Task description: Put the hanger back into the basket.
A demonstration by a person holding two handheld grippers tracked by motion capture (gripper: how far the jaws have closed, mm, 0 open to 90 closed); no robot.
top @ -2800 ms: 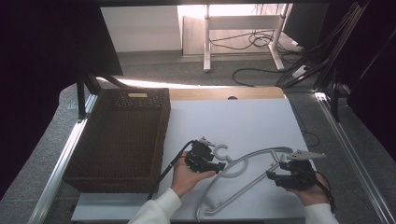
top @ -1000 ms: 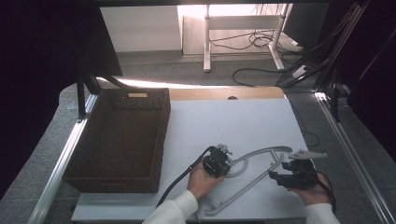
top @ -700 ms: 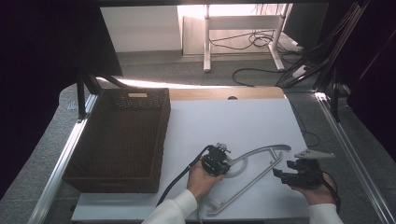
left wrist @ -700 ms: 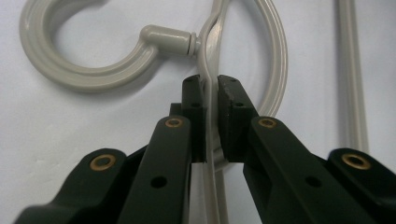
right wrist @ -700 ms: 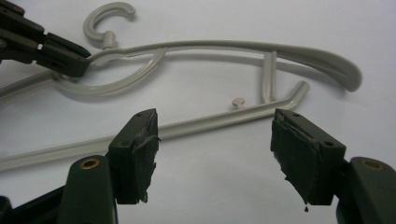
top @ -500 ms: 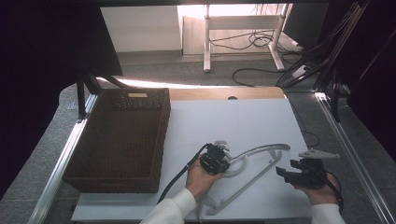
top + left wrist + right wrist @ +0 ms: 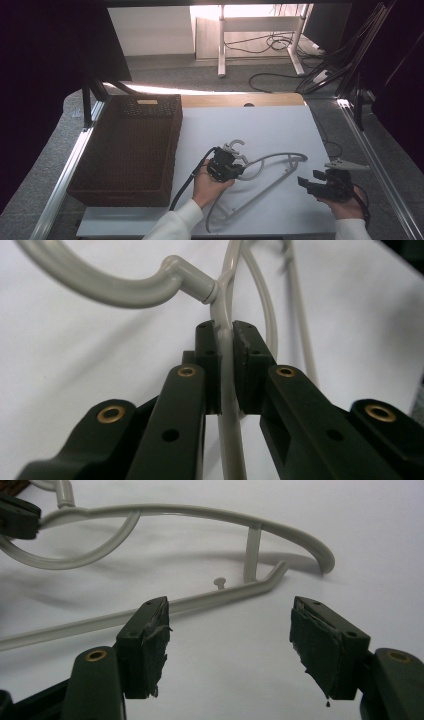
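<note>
The left gripper (image 7: 235, 167) clamps the grey hanger (image 7: 272, 172) just below its hook, tilting it off the white table (image 7: 280, 125); the right gripper (image 7: 320, 182) waits nearby, jaws wide and empty.

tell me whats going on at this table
A person works at a white table with a gripper in each hand. The left gripper is shut on the thin rod of a pale grey clothes hanger, just below its hook. The right gripper is open and holds nothing, its jaws standing apart just short of the hanger's far end. A dark wicker basket sits at the table's left side.
</note>
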